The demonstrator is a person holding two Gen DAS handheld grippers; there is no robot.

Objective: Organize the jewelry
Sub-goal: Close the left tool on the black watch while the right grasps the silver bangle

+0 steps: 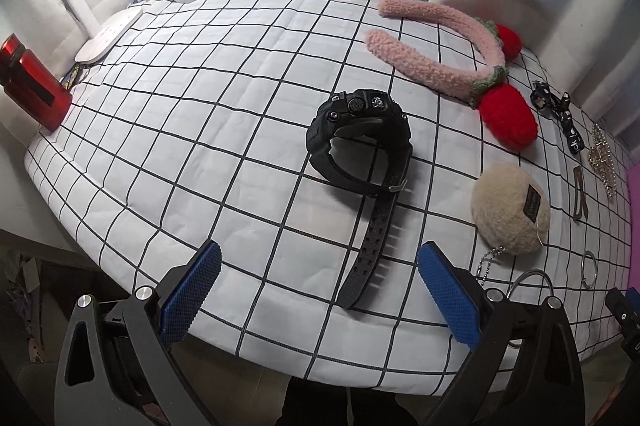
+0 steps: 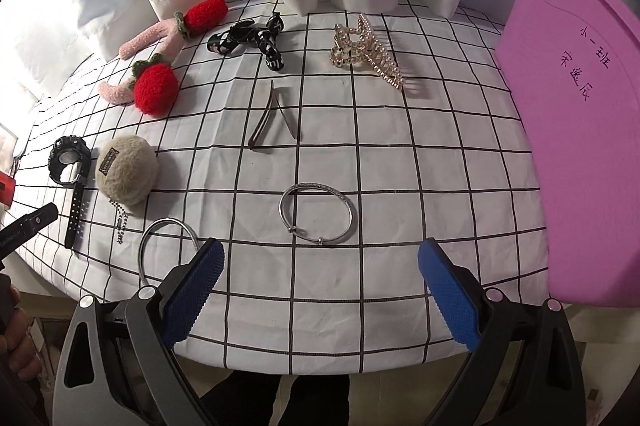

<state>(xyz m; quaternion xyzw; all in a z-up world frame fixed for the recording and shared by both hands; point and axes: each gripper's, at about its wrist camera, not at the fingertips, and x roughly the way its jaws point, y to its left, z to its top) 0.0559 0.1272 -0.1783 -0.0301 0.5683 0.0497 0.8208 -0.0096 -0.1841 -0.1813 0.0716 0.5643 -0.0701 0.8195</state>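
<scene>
The left hand-held gripper point(image 1: 318, 300) stood wide open and empty at the near edge of the surface point(image 1: 200, 129), with the free strap end of the watch point(image 1: 360, 141) lying between its pads but touching neither. The right hand-held gripper point(image 2: 320, 300) was likewise wide open and empty, with the bangle point(image 2: 318, 214) just ahead of its jaws. A likely fault on the left side was a pinch on the strap tail alone: the heavy case would then hang and swing, and the strap could slip from the pads. A low approach could also snag the checked cloth and drag neighbouring items, since the plush ball point(image 1: 510, 207) and its bead chain lay just beside the strap. On the right side, the thin bangle lay flat, so the pads could skid over it or push it away; a second ring point(image 2: 168, 246) lay close to the left finger and could be caught by mistake. The watch was black and chunky, resting on its side with the band buckled into a loop and a perforated tail pointing toward the gripper. The bangle was silver, slim, with small beads on its near rim. A pink tray point(image 2: 580, 129) stood at the right, judged the probable destination.
</scene>
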